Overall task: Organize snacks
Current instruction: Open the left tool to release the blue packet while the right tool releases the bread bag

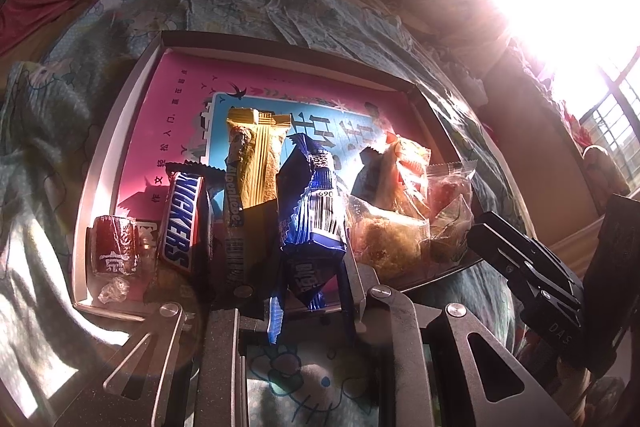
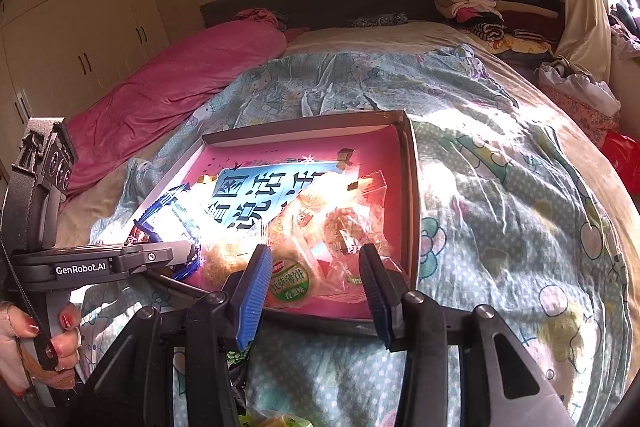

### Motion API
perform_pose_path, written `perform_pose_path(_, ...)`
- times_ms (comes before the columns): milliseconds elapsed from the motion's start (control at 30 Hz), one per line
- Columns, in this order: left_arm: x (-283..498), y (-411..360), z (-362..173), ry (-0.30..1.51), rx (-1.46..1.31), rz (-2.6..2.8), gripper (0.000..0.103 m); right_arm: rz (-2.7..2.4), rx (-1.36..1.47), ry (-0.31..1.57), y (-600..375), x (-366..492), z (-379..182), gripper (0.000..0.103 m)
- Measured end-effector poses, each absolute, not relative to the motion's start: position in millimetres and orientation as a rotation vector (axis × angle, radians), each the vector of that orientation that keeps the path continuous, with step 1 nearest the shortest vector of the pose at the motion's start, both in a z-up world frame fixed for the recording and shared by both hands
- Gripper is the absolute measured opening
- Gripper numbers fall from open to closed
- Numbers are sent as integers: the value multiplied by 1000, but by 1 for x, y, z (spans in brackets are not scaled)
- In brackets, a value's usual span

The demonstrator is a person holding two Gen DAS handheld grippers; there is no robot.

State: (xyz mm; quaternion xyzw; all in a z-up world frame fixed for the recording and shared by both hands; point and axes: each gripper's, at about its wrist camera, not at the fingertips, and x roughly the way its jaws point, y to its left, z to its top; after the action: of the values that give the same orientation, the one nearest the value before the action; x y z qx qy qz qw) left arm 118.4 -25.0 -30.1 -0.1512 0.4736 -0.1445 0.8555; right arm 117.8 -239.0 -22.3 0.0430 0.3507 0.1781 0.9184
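Step in hand: placing snacks in row inside the box [image 1: 120, 131] on the bed.

L gripper [image 1: 308, 291]: jaws narrow, clamping the blue wafer pack [image 1: 312, 211] by its near end; pack is lying over the box floor between the gold bar [image 1: 252, 163] and the clear-wrapped pastries [image 1: 400, 211]. Snickers bar [image 1: 180, 223] and red roll [image 1: 114, 243] are sitting further left, near the box's front wall.

R gripper [image 2: 316, 287]: jaws standing apart, nothing between pads; green-label cracker pack [image 2: 292, 281] is lying just beyond, inside box [image 2: 412, 187].

Next move, as judged: L needs to release pack squarely in its gap; R needs a fresh item; one seems to be lying by its base, unclear.
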Motion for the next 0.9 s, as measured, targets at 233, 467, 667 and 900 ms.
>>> perform_pose_path(233,116,-22,-28,996,-326,-304,24,343,130,712,-250,119,-20,48)
perform_pose_path(467,114,-22,-26,997,-315,-302,24,341,124,707,-249,118,-18,48)
perform_pose_path(667,112,-21,-24,997,-304,-300,28,343,114,705,-247,117,-18,48)
perform_pose_path(900,109,-22,-21,995,-299,-310,39,340,112,706,-248,116,-18,48)
